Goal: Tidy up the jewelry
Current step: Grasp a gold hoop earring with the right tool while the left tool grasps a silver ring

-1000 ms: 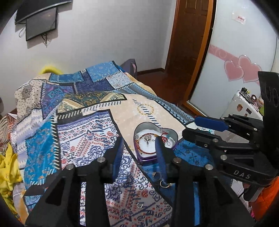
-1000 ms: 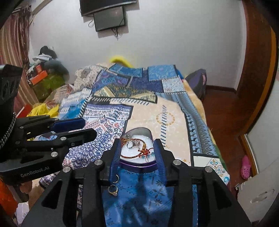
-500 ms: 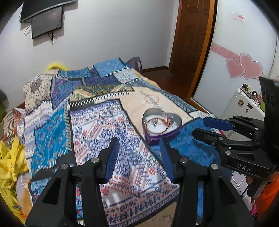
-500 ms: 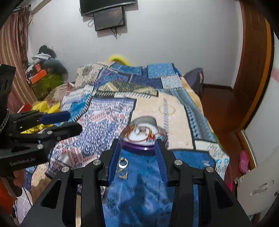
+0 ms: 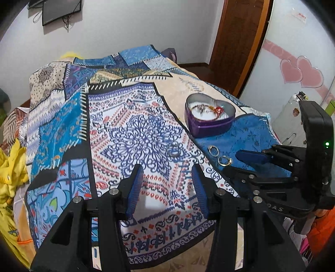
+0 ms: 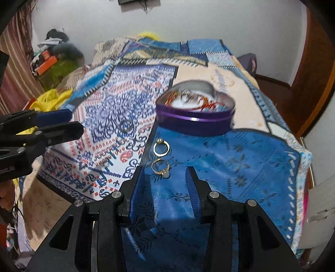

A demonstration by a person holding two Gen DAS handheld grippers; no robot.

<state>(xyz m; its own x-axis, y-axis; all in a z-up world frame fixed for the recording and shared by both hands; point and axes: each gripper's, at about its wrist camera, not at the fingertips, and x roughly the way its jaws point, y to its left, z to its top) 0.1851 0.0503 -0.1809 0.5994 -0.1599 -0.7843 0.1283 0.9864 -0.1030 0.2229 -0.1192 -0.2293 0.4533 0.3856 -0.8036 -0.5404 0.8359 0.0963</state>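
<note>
both hand-held grippers pulled back, rings (image 6: pixel 160 147) uncovered

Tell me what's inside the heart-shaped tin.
The heart-shaped tin holds a beaded bracelet, a red-tasselled piece and a small silver item, on white lining. Its near wall hides anything lower down.

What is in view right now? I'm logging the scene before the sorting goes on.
Heart-shaped tin: one, purple, open, on the bedspread, holding bracelets.
Gold rings: two, on the blue patch in front of the tin, apart.
Silver ring: one, on the white patterned patch, left of the gold ones.
Bedspread: one, blue, white and cream patchwork, covering the bed.
Yellow cloth: one, at the bed's left edge.
Wall screen: one, black, upper left.
Left gripper: black with blue pads, open, empty.
Right gripper: same, open, empty.
</note>
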